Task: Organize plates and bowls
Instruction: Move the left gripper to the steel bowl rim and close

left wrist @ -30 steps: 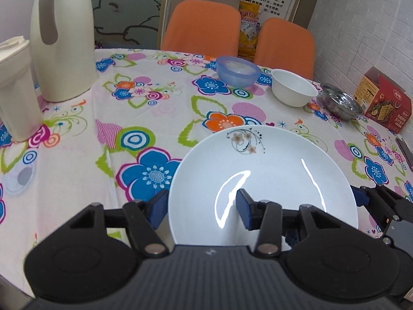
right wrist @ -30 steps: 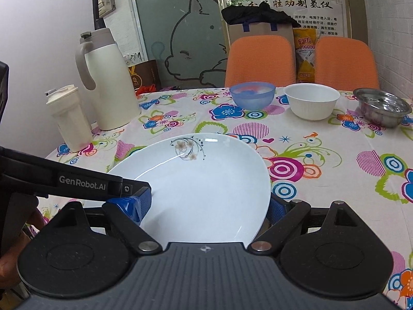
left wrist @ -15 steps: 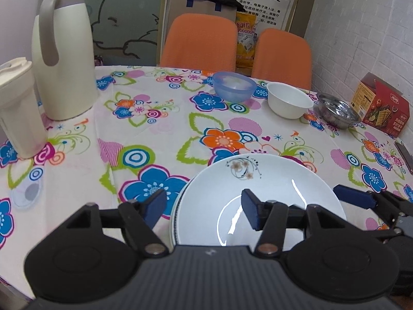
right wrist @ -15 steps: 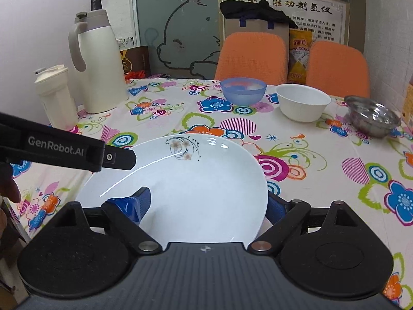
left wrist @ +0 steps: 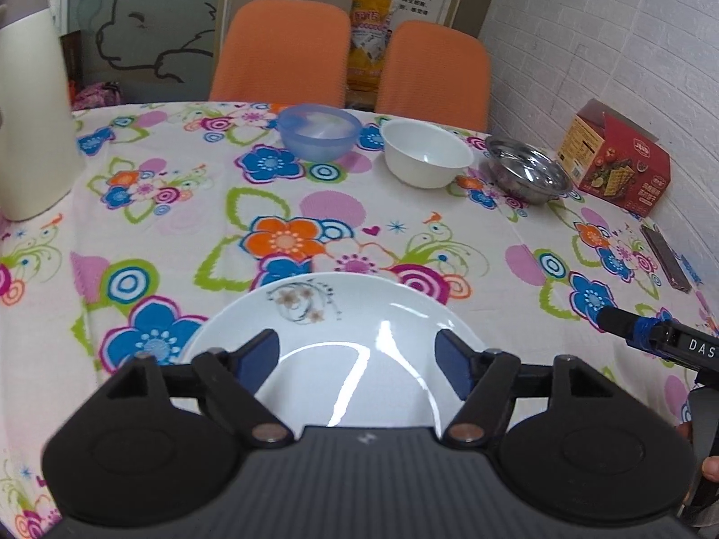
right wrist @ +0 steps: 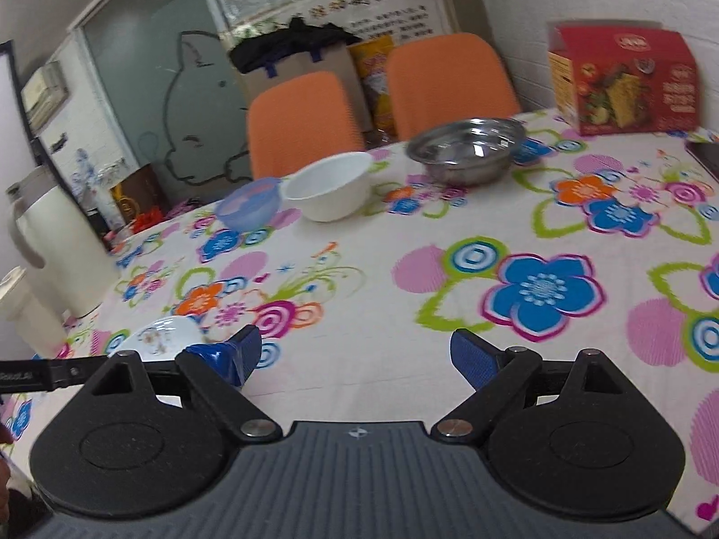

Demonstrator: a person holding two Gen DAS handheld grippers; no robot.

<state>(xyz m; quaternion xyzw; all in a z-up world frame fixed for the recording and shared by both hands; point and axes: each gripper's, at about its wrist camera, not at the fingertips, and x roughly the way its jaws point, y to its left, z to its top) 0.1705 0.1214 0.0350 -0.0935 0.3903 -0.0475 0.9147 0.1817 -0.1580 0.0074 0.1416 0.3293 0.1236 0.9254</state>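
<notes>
Close to the person, the white plate with the little brown flowers lies flat on the flowery tablecloth. The left gripper hangs just over it with its blue fingers spread wide, holding nothing. The right gripper is wide open too, and it holds nothing. It is off to the side of the plate, and looks toward the bowls.

I think the plate part is done and the bowls come next. The right gripper looks best placed to go for a bowl, take it by the rim, and set it into another one. It should go slowly, as the shiny one may slip.

I count one plate for sure; I cannot tell if more lie under it. Farther back stand three bowls in a row: a blue bowl, a white bowl just beside it, and a metal bowl. Behind the table are two orange chairs.
</notes>
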